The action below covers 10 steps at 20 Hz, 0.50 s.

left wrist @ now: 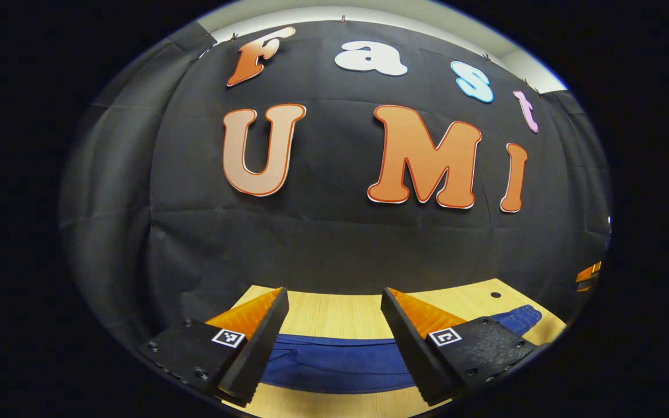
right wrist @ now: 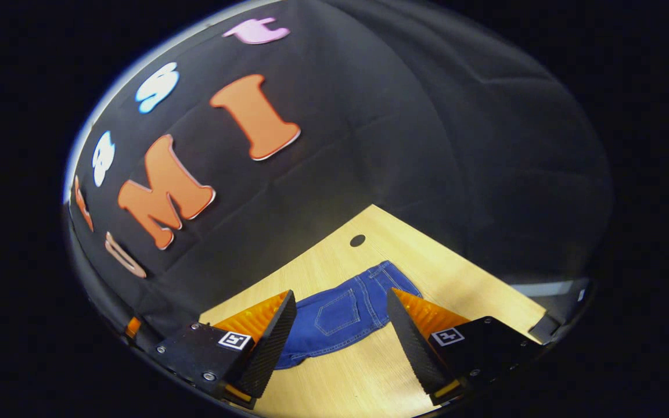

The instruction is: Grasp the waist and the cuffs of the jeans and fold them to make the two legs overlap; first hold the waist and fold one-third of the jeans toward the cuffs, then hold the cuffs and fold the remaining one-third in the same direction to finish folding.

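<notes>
The left gripper (left wrist: pixel 334 334) hovers with fingers wide above the soft blue denim jeans (left wrist: pixel 334 360), lying flat on the pale wooden table (left wrist: pixel 334 316). The right gripper (right wrist: pixel 340 334), equally wide, looks onto the stitched back pocket (right wrist: pixel 337 310); likely limp, fairly heavy cloth, best pinched at the thick waist hem

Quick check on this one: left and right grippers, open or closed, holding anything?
Left gripper: open, holding nothing, above the jeans on the wooden table.
Right gripper: open, holding nothing, jeans lying between and beyond its fingers.
</notes>
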### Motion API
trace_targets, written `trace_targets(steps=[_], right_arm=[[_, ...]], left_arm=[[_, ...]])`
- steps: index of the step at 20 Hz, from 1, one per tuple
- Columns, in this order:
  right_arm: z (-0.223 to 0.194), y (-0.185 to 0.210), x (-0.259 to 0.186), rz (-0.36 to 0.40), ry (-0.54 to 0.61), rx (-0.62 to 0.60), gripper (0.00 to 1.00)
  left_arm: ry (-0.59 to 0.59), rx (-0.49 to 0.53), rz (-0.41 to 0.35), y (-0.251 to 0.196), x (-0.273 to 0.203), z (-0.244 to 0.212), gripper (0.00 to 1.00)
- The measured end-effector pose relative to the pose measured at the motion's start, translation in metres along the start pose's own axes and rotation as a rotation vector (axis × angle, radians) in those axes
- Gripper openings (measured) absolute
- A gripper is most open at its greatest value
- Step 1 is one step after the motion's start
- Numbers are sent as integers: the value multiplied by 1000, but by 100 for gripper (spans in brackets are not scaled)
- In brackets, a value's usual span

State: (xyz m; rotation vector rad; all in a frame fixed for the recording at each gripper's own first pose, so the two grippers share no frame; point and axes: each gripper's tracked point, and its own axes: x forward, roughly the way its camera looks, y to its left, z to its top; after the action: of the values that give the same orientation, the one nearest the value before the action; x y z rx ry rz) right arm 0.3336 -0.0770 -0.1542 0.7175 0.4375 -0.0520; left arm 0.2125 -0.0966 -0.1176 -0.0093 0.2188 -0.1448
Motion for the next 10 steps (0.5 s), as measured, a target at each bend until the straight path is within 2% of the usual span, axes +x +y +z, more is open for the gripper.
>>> trace_targets(steps=[4,10], right_arm=[[-14,-18,28,-73,92,194,96],[-41,-51,71,-177,201,287,97]], left_arm=[[36,4,25,1,-3,-2,98],[84,36,81,8,-12,-9,99]])
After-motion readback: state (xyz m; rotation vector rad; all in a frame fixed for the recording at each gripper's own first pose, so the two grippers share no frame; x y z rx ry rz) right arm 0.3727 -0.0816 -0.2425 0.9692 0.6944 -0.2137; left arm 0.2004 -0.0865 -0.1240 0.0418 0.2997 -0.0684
